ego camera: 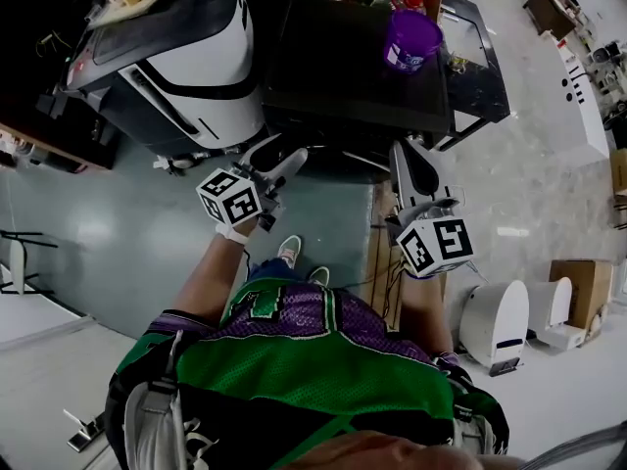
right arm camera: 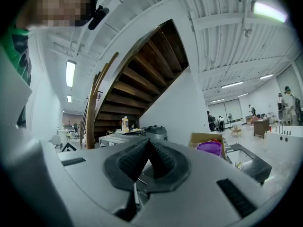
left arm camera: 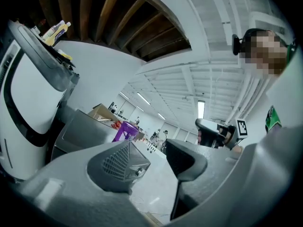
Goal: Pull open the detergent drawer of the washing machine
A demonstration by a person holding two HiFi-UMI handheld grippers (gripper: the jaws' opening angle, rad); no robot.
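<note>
Approach to detergent drawer, nothing gripped
Left gripper (left arm camera: 154, 155) jaws half apart, right gripper (right arm camera: 148, 150) jaws together; drawer hidden below black boxy washing machine (ego camera: 353, 67) top, so lower level before closing.

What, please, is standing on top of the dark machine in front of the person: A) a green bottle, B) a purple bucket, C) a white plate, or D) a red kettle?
B: the head view shows a purple bucket standing upright on the flat top of the dark machine.
</note>
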